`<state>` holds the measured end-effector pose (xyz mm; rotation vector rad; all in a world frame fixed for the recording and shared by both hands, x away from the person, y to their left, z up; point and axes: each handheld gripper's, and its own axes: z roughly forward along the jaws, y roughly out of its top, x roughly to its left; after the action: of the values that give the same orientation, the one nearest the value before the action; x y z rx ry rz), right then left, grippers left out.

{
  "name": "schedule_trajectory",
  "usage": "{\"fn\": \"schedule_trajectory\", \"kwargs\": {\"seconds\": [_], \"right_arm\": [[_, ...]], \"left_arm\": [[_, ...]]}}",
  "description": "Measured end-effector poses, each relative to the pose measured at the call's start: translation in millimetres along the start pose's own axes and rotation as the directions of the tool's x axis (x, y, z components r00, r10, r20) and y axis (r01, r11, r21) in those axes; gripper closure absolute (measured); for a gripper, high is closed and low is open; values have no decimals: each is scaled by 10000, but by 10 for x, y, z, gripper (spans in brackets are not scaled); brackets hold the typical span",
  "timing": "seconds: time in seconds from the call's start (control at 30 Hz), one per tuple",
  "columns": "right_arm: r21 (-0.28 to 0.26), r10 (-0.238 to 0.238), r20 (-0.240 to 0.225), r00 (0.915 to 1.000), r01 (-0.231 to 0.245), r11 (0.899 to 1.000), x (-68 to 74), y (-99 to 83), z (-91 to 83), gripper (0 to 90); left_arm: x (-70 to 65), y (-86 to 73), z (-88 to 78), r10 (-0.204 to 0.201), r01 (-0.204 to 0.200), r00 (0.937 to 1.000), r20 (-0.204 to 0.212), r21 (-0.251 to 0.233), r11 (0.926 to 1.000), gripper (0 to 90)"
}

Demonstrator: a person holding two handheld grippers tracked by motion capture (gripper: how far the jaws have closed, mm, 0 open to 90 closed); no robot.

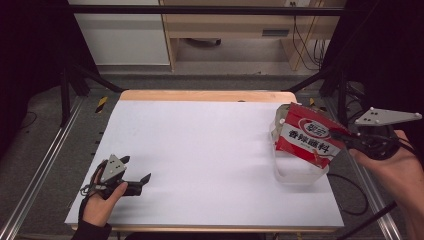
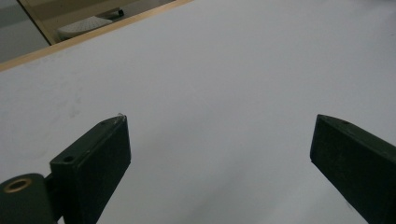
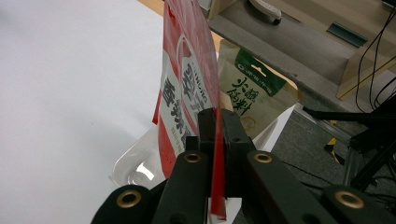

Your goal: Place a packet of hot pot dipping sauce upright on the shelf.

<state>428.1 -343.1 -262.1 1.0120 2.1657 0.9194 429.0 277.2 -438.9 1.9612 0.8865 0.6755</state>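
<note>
The white counter (image 1: 200, 150) spreads across the middle of the high view. At its right edge stands a clear plastic container (image 1: 295, 172), and above it hangs a red seasoning pouch (image 1: 307, 140), tilted, its right edge pinched between the fingers of the right gripper (image 1: 345, 136) at centre right. In the right gripper view a beige and green pouch (image 3: 252, 95) stands just behind the red one, in the upper middle. At lower left of the high view, the left gripper (image 1: 137, 176) rests on the counter, its fingers spread wide with nothing between them.

white table (image 1: 200, 150), green-labelled packet (image 3: 252, 95) behind.
</note>
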Motion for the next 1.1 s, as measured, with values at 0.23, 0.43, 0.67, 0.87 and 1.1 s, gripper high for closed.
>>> {"fn": "schedule_trajectory", "kwargs": {"seconds": [0.23, 0.43, 0.67, 0.87, 1.1], "right_arm": [[139, 168, -9, 9999, -168, 9998, -28, -50, 62, 898], [208, 320, -93, 9994, -318, 9993, -43, -91, 122, 898], [289, 377, -178, 9991, -372, 9989, -27, -121, 165, 898], [296, 539, -267, 9982, -531, 9982, -21, -175, 224, 898], [391, 582, -398, 9975, -567, 9976, 10, -238, 315, 898]], "left_arm": [[0, 1, -3, -2, 2, 10000, 11, -11, 10000, 52], [-10, 2, 3, 31, -31, 10000, 23, 9, 10000, 52], [-6, 1, 3, 41, -41, 10000, 41, 5, 10000, 52], [-12, 1, 6, 45, -45, 10000, 50, 17, 10000, 52], [-10, 0, 7, 45, -46, 10000, 62, 22, 10000, 52]]}}
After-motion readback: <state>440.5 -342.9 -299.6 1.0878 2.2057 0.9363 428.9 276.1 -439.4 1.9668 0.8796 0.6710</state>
